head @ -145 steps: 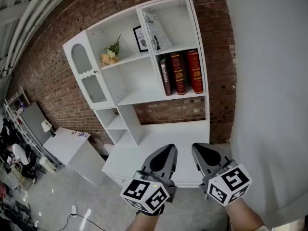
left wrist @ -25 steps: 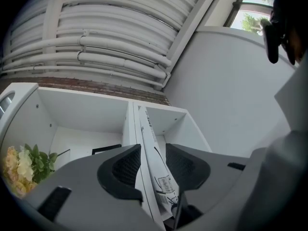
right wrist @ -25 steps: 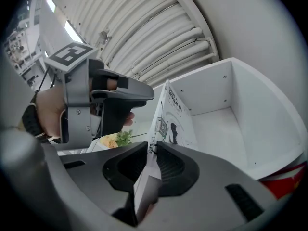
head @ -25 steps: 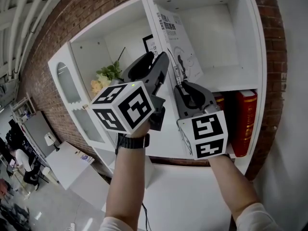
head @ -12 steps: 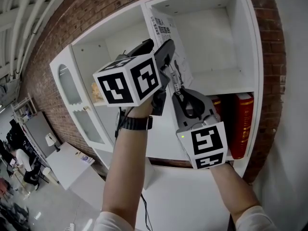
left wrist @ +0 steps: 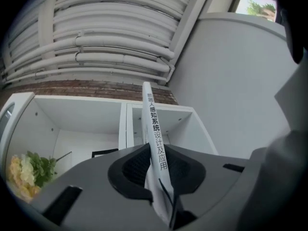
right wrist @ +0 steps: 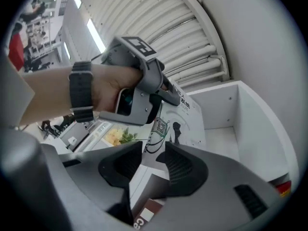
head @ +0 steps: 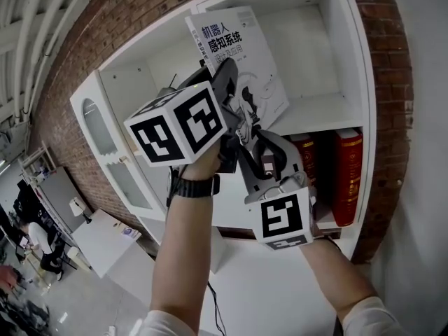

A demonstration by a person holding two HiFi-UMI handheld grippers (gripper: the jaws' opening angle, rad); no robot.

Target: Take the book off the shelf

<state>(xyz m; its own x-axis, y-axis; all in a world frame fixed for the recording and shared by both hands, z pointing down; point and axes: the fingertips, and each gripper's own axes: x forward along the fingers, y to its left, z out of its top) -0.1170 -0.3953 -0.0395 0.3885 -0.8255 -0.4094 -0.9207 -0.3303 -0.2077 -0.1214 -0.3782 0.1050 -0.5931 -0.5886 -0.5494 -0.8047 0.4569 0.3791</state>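
The white book (head: 241, 47) with black print is out in front of the upper right compartment, cover toward me. My left gripper (head: 227, 95) has it by the lower spine corner. The spine (left wrist: 155, 129) stands between the two pads of the left gripper (left wrist: 157, 166); the jaws are closing and press on it. My right gripper (head: 246, 137) sits just below the book, jaws opening. In the right gripper view nothing lies between the pads of the right gripper (right wrist: 153, 159); past them are the book cover (right wrist: 188, 124) and the left gripper (right wrist: 171, 91).
The white shelf unit (head: 353, 110) stands against a brick wall (head: 392, 54). Red books (head: 348, 173) stand in the compartment below. Flowers (left wrist: 29, 170) and a framed picture (left wrist: 103, 152) occupy the left compartment. A glass cabinet door (head: 105, 128) is at far left.
The left gripper closed on the book and drew it out of the compartment, turning the cover toward me. The right gripper let go of the book's lower edge and dropped slightly.
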